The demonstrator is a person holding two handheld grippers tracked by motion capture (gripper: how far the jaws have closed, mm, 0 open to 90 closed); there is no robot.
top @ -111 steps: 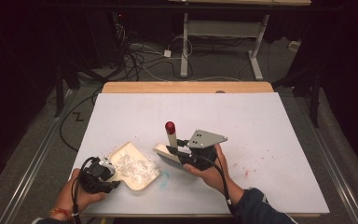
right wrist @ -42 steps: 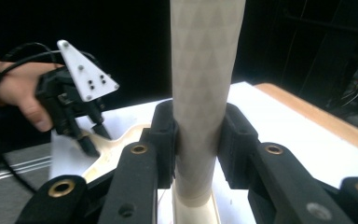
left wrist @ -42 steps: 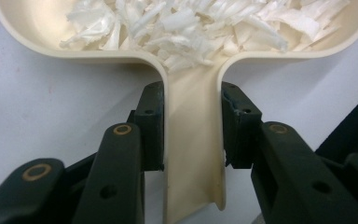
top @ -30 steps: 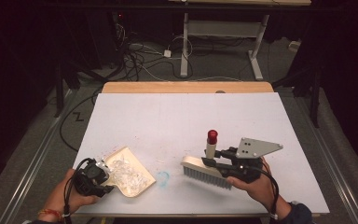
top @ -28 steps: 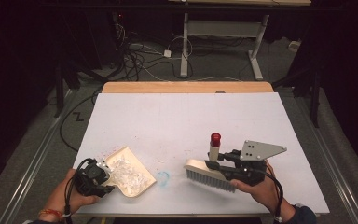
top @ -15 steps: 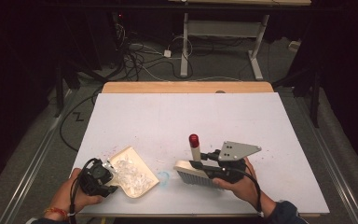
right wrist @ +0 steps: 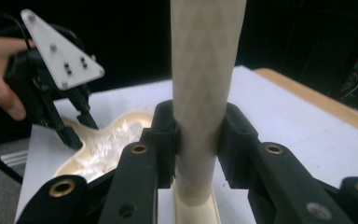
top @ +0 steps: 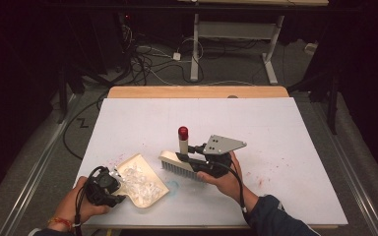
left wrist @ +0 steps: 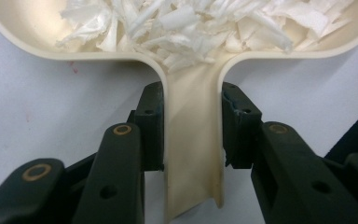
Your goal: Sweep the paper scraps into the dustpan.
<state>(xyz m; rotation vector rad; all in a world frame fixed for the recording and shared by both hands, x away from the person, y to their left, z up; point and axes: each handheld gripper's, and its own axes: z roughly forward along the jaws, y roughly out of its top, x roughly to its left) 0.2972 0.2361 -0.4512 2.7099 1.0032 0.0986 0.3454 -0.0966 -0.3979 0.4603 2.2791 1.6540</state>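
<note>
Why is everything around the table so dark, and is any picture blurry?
High view: light falls on the white table, the room beyond nearly black. Right gripper view: the brush handle up close looks soft. Left gripper view: the paper scraps glare white, detail washed out.

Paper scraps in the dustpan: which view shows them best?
The left gripper view: the paper scraps are close and sharp inside the dustpan. The high view shows a small pile; the right gripper view, a blurred patch.

No text, label, brand, number or sign can be read in any of the views; the surfaces shown carry no legible markings.
</note>
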